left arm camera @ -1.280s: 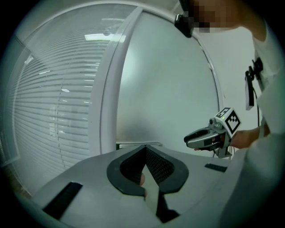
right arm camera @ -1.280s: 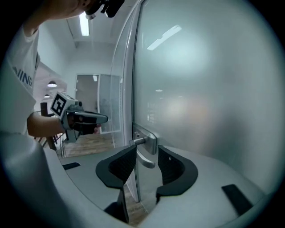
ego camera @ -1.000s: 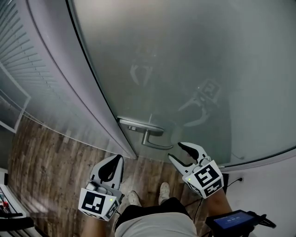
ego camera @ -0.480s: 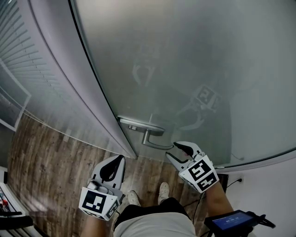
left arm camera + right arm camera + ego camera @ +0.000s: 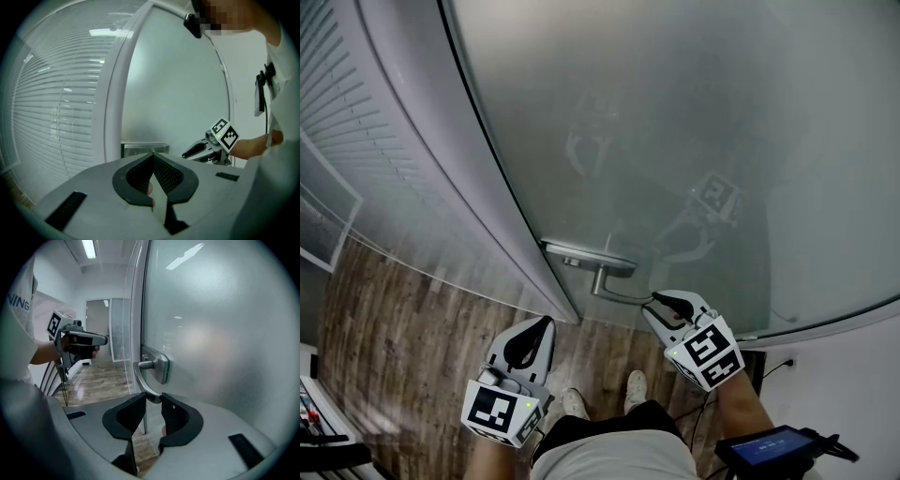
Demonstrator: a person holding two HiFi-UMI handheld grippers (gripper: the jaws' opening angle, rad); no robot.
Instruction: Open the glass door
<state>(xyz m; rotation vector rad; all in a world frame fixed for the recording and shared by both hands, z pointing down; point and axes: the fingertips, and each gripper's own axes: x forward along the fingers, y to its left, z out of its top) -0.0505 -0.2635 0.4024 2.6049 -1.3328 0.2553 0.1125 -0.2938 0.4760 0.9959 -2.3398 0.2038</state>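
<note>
Steel handle (image 5: 623, 296) runs along the glass door (image 5: 675, 112), tip rightward; right gripper (image 5: 661, 302) just clamped it, left gripper (image 5: 542, 324) clenched.

A brown wood-plank floor (image 5: 403, 309), white slatted blinds (image 5: 56, 108) and a lit ceiling strip light (image 5: 89, 248) overhead.

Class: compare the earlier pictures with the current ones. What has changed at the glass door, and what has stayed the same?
The right gripper moved in to the door handle. Its jaws have just been closing and now clamp the lever's free end. The left gripper stayed shut and empty, and the glass door has not moved.
</note>
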